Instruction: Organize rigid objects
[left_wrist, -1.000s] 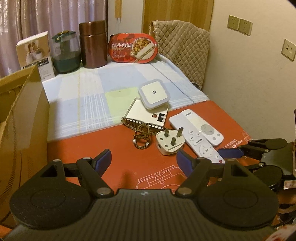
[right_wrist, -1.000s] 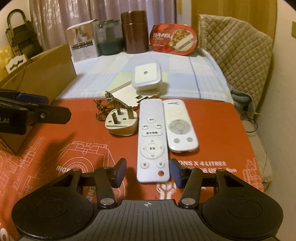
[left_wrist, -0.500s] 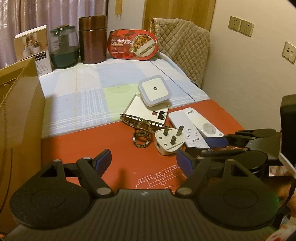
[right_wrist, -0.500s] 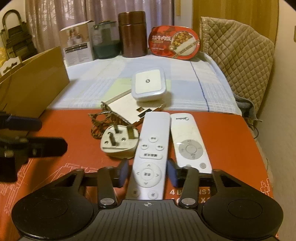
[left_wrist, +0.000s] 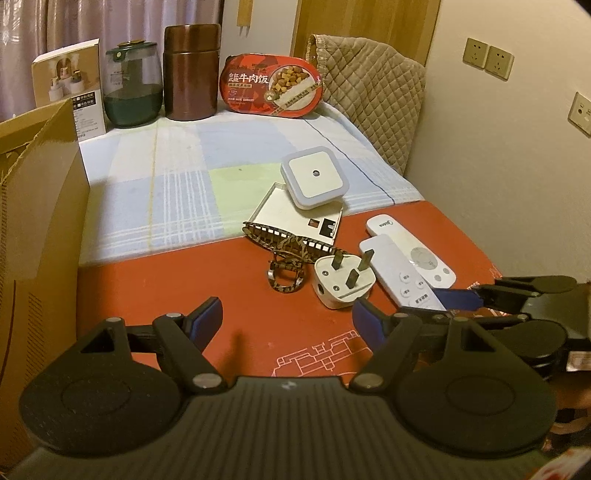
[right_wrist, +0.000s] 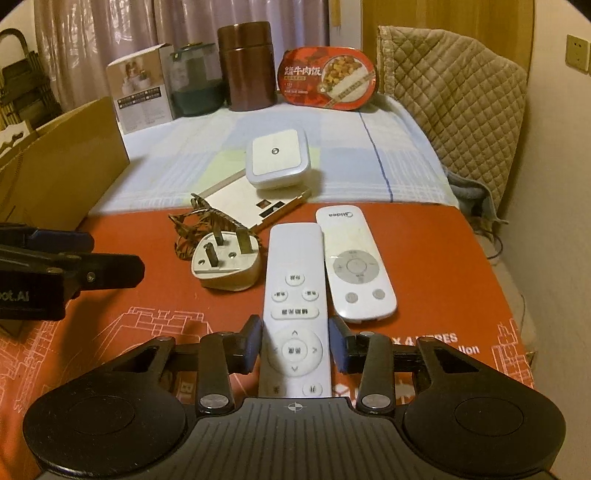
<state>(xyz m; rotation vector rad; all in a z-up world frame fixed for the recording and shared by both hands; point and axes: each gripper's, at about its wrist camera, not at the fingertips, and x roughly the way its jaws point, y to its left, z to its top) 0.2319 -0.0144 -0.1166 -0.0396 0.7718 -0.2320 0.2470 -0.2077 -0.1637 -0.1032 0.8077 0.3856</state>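
We find the right gripper (right_wrist: 295, 350) clamped on the long remote (right_wrist: 295, 295) at six o'clock on the bench (right_wrist: 443, 258). The left gripper (left_wrist: 288, 321) hangs open, empty. Plug (right_wrist: 225, 266), second remote (right_wrist: 351, 262) and nightlight (right_wrist: 277, 158) remain unsorted; we judge the task barely begun.

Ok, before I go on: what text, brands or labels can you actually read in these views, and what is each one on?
"Midea": top of the rounded white remote.
"牛肉饭": lid of the red meal box; its smaller print is unreadable.
"4 LITRES": red mat, partly cut off.
"ot.AI": body of the left gripper, start hidden.
Long white remote: button labels blurred.
White carton: print too small.
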